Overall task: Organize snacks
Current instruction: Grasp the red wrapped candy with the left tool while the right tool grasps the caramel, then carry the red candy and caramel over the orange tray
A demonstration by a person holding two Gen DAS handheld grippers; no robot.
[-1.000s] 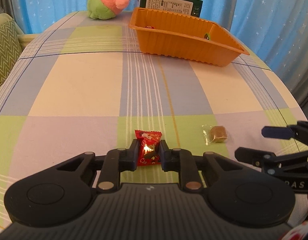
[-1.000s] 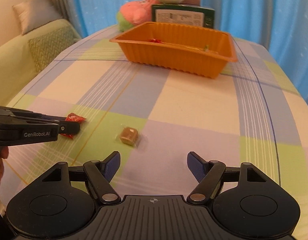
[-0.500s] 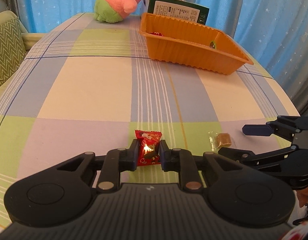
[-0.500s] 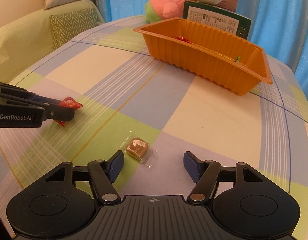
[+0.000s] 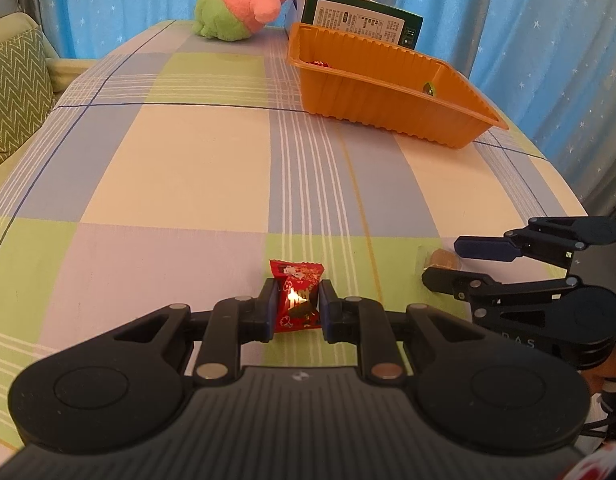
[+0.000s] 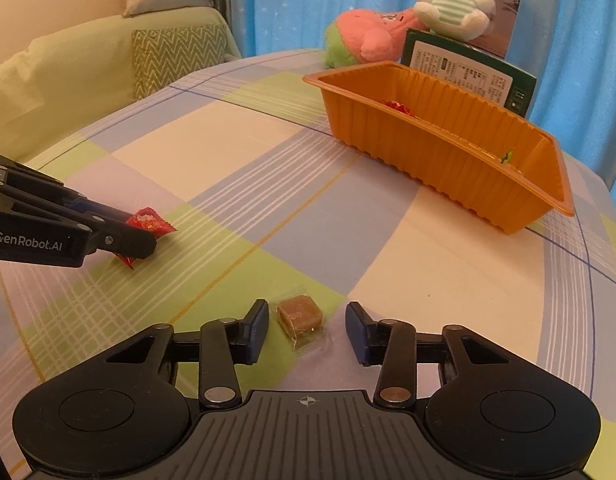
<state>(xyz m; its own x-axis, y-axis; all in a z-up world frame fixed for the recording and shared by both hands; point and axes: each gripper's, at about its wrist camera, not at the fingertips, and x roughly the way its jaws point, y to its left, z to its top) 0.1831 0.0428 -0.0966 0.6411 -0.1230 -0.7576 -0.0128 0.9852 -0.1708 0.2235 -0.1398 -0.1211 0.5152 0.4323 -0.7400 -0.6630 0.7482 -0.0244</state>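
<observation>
Left gripper (image 5: 295, 306): my fingers clamp the red candy (image 5: 297, 294), low over the checked bench (image 5: 187, 184).
Right gripper (image 6: 305, 330): fingers just been closing, now narrow but not touching; the brown candy (image 6: 299, 316) lies between them on the bench.
Orange tray (image 6: 448, 152): at the far end, well apart from both candies, a red wrapper inside.
Behind the tray: green box (image 6: 468, 74), plush toys.

A red wrapper with white print is showing on the candy (image 5: 295, 298), a brown cube (image 6: 299, 315) is lying in clear film, the tray (image 6: 448, 160) is glowing orange, and the tablecloth (image 5: 179, 176) is showing green, cream, lilac and blue checks.
</observation>
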